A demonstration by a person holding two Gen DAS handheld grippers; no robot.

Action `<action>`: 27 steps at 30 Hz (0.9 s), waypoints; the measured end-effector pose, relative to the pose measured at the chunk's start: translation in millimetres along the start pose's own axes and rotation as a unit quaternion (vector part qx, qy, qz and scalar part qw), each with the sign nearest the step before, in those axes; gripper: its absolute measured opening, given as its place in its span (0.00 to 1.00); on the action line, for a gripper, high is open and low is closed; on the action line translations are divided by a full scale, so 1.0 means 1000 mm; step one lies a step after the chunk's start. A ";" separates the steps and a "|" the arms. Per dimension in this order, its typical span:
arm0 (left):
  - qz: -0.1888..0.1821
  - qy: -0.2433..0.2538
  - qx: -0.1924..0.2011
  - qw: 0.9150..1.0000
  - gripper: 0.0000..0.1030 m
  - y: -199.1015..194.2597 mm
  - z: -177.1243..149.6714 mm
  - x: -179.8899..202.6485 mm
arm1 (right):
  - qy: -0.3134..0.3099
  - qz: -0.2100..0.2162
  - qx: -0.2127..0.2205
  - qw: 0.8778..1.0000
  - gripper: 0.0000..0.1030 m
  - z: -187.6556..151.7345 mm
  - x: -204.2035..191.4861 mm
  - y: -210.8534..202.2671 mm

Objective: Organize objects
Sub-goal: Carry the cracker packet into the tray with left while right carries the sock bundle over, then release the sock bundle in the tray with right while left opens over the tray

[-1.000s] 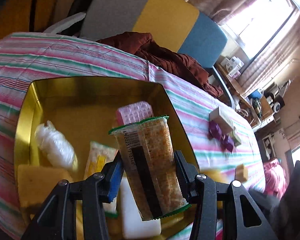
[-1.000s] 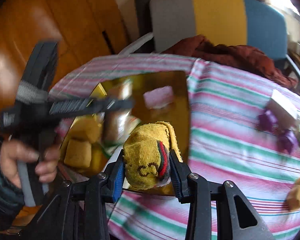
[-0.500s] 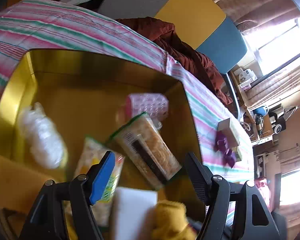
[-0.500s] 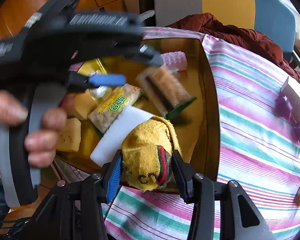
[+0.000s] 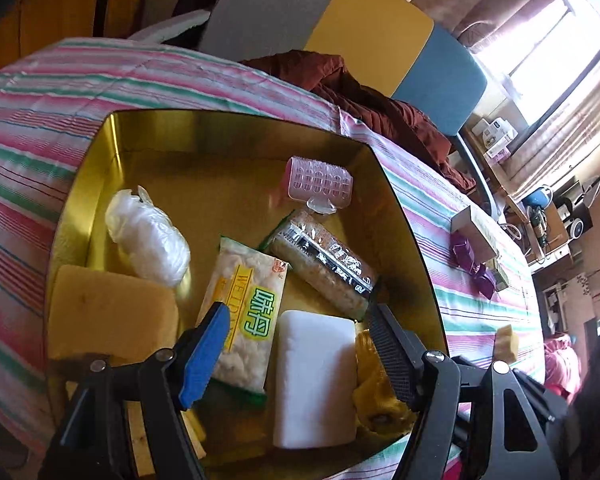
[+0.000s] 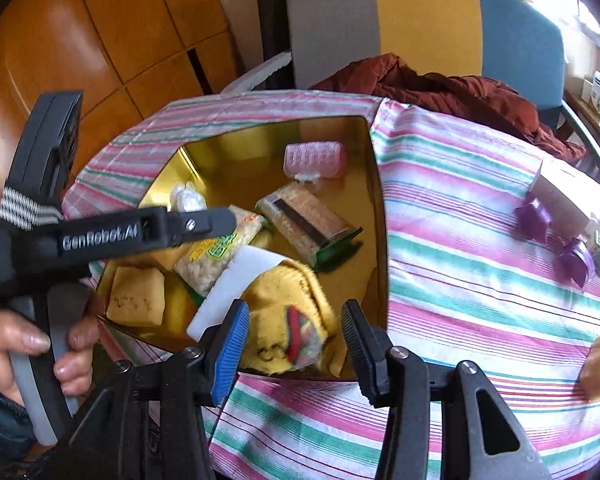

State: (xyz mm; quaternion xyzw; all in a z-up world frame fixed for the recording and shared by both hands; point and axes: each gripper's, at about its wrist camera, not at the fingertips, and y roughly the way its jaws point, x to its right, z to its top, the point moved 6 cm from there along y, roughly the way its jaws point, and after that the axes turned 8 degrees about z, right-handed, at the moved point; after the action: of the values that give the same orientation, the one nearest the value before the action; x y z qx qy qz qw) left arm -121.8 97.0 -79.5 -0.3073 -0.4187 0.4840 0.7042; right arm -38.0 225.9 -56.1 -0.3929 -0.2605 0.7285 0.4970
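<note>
We are hovering left gripper (image 5: 296,344), jaws wide, empty, over gold tin (image 5: 400,216); right gripper (image 6: 292,344), jaws wide, releasing yellow sock (image 6: 284,320) at near right corner for storing.

Behind the table there's a chair (image 6: 420,20) with a gray, yellow and blue back, upper middle of the frame, with a rust-brown jacket (image 6: 452,92) bunched up on its seat. Wooden panelling (image 6: 80,40) fills the upper left, and a bright curtained window (image 5: 540,40) sits upper right.
</note>
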 end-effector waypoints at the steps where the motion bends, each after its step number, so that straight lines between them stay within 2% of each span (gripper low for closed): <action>1: 0.004 0.003 0.004 1.000 0.71 -0.002 -0.001 0.000 | 0.001 0.000 0.003 1.000 0.47 0.001 0.001 -0.002; 7: 0.046 0.041 0.040 0.997 0.71 -0.015 -0.006 0.007 | 0.013 -0.009 0.012 1.000 0.47 0.000 0.011 -0.011; 13: 0.076 0.102 0.084 0.988 0.72 -0.031 -0.010 0.026 | 0.030 -0.020 0.020 0.999 0.47 -0.001 0.026 -0.017; 21: 0.079 0.149 0.109 0.980 0.72 -0.042 -0.013 0.053 | 0.051 -0.048 0.031 0.997 0.47 0.002 0.052 -0.030; 27: 0.077 0.166 0.108 0.977 0.72 -0.041 -0.018 0.065 | 0.076 -0.069 0.031 0.994 0.47 0.001 0.078 -0.038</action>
State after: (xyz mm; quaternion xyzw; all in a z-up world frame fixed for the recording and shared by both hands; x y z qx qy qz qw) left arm -76.3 143.5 -34.4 -0.3368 -0.2168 0.5215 0.7534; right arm -34.2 312.6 -50.5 -0.4128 -0.2255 0.6679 0.5768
